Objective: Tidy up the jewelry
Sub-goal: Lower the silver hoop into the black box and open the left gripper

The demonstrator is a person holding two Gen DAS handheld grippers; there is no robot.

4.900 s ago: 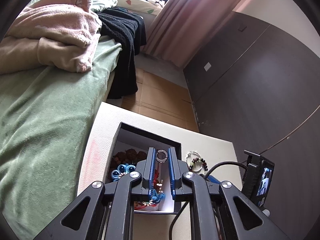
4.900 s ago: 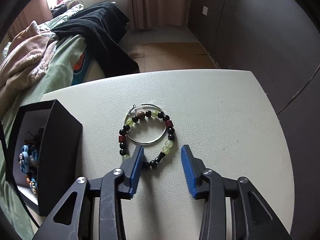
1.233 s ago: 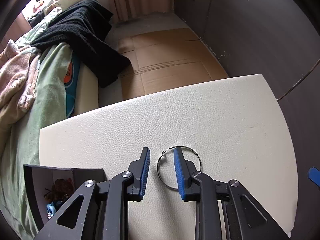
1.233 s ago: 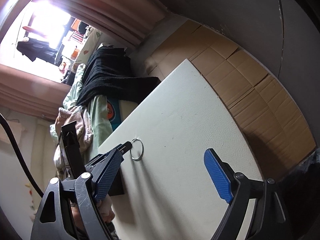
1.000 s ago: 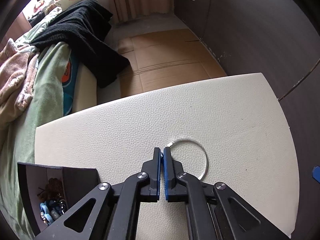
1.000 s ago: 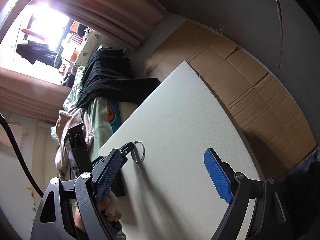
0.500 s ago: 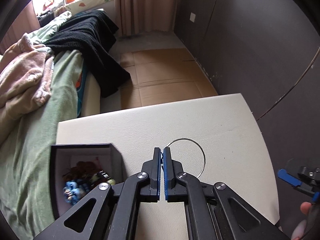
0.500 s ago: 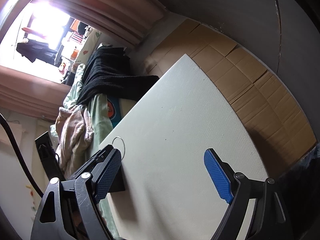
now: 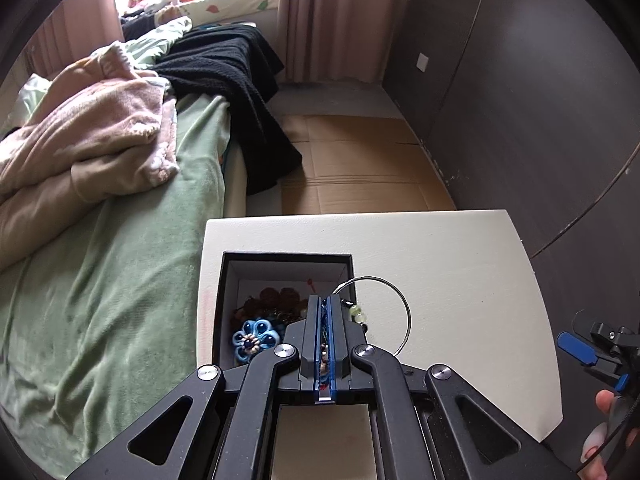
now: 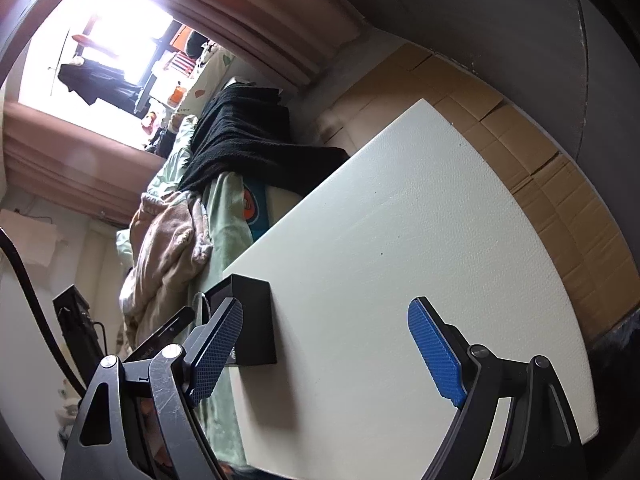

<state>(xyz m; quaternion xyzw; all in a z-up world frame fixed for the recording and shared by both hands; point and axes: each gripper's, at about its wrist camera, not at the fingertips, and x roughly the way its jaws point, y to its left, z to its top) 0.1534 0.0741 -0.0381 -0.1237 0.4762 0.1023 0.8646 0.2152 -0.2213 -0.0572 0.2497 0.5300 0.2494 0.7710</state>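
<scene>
My left gripper (image 9: 325,300) is shut on a thin silver hoop (image 9: 406,308), which hangs in the air over the right wall of the black jewelry box (image 9: 228,280). Inside the box lie a blue flower ornament (image 9: 252,338), brown beads and a beaded bracelet (image 9: 357,314). In the right wrist view the same black box (image 10: 256,312) stands at the left end of the white table (image 10: 400,240), with the hoop (image 10: 198,300) just showing behind it. My right gripper (image 10: 326,340) is open over the bare tabletop with nothing between its fingers.
A bed with a green blanket (image 9: 120,280), a pink blanket (image 9: 88,140) and a black throw (image 9: 224,64) runs along the table's left side. Cardboard (image 9: 360,168) covers the floor beyond the table. A dark wall (image 9: 540,100) stands to the right. The person's hand (image 9: 604,428) shows at the right edge.
My left gripper closed on the hoop on the table, lifted it and carried it left to above the box. The right gripper stayed open and shifted slightly.
</scene>
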